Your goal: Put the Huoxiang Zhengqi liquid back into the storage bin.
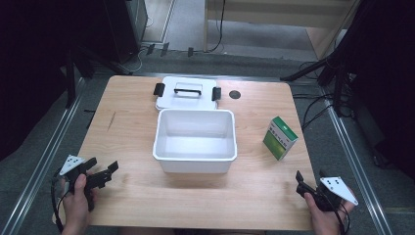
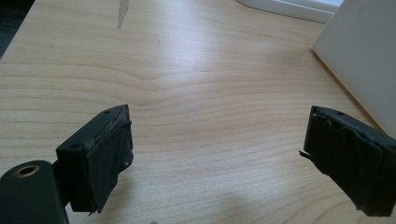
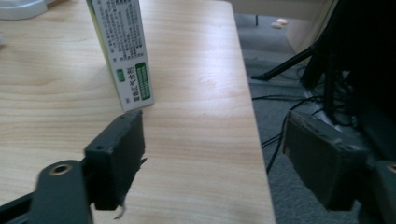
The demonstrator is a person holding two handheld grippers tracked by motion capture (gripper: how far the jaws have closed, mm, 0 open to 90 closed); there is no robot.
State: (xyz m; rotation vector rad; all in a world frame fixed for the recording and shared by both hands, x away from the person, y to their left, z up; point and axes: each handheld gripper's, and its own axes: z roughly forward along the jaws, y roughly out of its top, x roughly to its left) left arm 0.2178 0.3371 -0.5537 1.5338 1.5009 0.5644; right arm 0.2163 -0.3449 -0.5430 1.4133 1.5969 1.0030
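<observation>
green-white carton, upright, printed text

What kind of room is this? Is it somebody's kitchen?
Probably not a kitchen. It looks like a lab or recording room. A bare wooden table stands on a grey floor, dark stand legs and loose cables lie around it, and each hand holds a gripper.

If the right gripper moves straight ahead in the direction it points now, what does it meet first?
Most likely the green and white box. In the right gripper view it stands upright on the table just beyond the left jaw of the open right gripper. Between the jaws lies mostly bare wood, so it could pass narrowly beside it.
</observation>
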